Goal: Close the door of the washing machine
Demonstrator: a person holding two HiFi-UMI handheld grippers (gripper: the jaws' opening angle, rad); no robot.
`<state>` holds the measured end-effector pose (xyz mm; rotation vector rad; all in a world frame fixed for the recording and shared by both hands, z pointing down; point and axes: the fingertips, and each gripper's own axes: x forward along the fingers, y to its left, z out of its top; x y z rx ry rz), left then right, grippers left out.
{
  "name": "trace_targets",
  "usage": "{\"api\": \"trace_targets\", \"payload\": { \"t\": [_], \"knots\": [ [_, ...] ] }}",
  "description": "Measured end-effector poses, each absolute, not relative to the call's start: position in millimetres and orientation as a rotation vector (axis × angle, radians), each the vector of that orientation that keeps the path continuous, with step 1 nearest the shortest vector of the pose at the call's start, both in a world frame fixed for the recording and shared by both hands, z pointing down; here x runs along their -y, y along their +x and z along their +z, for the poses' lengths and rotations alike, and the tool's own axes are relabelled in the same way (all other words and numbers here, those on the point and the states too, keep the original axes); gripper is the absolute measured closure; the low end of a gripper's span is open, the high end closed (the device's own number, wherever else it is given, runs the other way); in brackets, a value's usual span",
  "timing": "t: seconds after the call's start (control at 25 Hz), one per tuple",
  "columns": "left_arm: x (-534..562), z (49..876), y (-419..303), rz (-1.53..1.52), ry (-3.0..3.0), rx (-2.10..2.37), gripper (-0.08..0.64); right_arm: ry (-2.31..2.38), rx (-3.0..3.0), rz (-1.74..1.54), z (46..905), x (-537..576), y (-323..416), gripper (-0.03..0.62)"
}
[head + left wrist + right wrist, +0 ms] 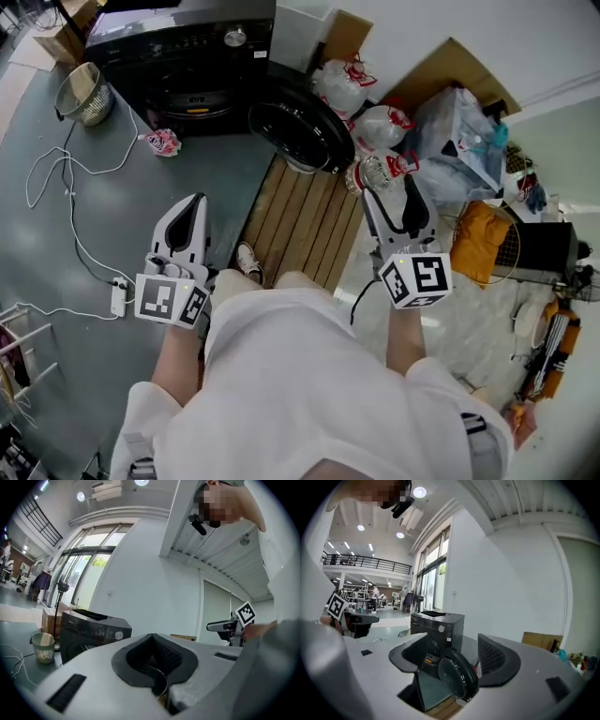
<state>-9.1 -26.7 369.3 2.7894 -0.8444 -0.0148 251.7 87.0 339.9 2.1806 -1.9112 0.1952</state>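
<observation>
Grey floor (56, 234), cluttered. Washer (187, 56) at far end; door (300, 122) hangs wide open beside it, needing a push. Right gripper (394, 192): well short of washer, jaws spread, empty, aimed doorward. Left gripper (192, 211): jaws together, likely spare.

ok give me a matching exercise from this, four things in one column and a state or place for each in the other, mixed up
Things:
1. washing machine door
2. basket
3. left gripper
4. right gripper

States or places:
a. jaws apart, holding nothing
b. standing just left of the washing machine
c. swung open
d. jaws together

Pairs: 1-c, 2-b, 3-d, 4-a
</observation>
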Motion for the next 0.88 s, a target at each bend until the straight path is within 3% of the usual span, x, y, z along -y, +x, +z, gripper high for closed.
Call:
{"api": "trace_targets", "payload": {
  "t": [0.4,0.88],
  "knots": [
    [91.2,374.2,55.0,0.051,2.790,0.855,0.557,2.079,1.899,0.314,388.8,-25.2,308.3,0.290],
    [116.9,378.2,65.8,0.185,2.642,1.237,0.557,1.588,2.055,0.438,526.5,93.6,360.6,0.279]
  ]
}}
